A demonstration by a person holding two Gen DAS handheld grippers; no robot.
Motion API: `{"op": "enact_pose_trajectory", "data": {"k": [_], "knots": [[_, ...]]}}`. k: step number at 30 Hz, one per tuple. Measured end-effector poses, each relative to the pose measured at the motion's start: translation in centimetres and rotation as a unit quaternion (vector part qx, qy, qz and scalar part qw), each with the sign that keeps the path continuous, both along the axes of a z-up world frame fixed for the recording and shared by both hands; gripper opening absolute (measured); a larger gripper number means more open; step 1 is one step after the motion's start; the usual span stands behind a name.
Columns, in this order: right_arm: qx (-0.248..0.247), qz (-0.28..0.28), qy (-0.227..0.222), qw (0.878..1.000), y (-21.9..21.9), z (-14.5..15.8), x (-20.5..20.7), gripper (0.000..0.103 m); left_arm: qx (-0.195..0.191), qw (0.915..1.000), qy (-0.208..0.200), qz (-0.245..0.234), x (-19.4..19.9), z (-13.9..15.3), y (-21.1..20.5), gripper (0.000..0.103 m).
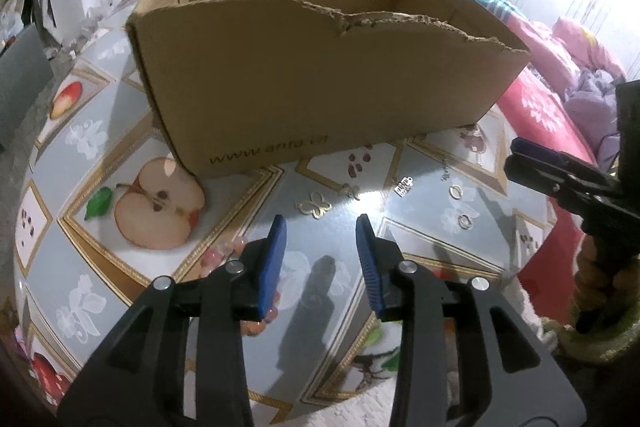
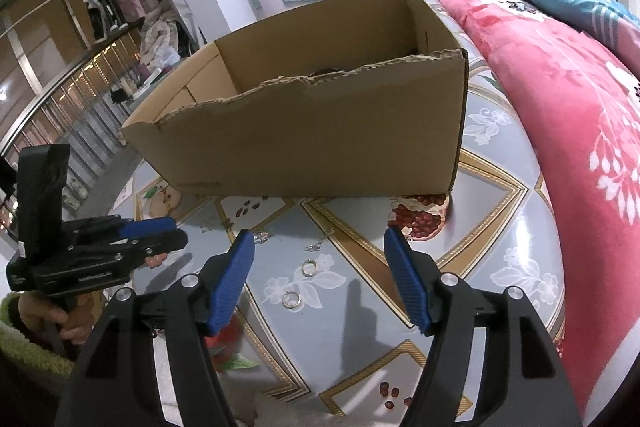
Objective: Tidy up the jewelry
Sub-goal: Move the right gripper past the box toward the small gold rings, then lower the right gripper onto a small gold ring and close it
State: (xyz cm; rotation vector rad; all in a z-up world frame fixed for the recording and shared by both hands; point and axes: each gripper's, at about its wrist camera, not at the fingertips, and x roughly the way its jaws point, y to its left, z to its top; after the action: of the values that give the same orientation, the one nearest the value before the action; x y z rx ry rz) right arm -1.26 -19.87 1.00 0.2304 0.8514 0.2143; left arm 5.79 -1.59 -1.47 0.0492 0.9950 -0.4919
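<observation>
Fruit-print tablecloth (image 2: 500, 187); two rings (image 2: 298, 285) between right gripper's (image 2: 320, 247) empty, parted jaws.

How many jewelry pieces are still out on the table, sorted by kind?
Rings: 2
Gold butterfly piece: 1
Small silver charms: 3
Pink bead bracelet, partly hidden behind the left tongs: 1
Total: 7
</observation>
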Motion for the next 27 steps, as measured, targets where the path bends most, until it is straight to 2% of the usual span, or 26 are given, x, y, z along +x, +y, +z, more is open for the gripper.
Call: {"op": "enact_pose_trajectory", "data": {"k": [11, 16, 21, 27], "knots": [[-0.004, 0.002, 0.007, 1.000, 0.3, -0.2, 0.5, 0.066, 0.037, 0.9992, -0.009, -0.008, 1.2, -1.1, -1.1, 0.034], [-0.003, 0.001, 0.011, 1.000, 0.2, -0.4, 0.9, 0.066, 0.042, 0.9988, -0.022, -0.009, 1.4, -1.2, -1.3, 0.034], [-0.003, 0.001, 0.012, 1.000, 0.2, -0.5, 1.0, 0.066, 0.069, 0.9966, -0.042, -0.019, 1.1, -1.4, -2.1, 0.027], [-0.003, 0.001, 0.012, 1.000, 0.2, -0.5, 1.1, 0.066, 0.086, 0.9947, -0.053, -0.021, 0.9, -1.3, -3.1, 0.026]]}}
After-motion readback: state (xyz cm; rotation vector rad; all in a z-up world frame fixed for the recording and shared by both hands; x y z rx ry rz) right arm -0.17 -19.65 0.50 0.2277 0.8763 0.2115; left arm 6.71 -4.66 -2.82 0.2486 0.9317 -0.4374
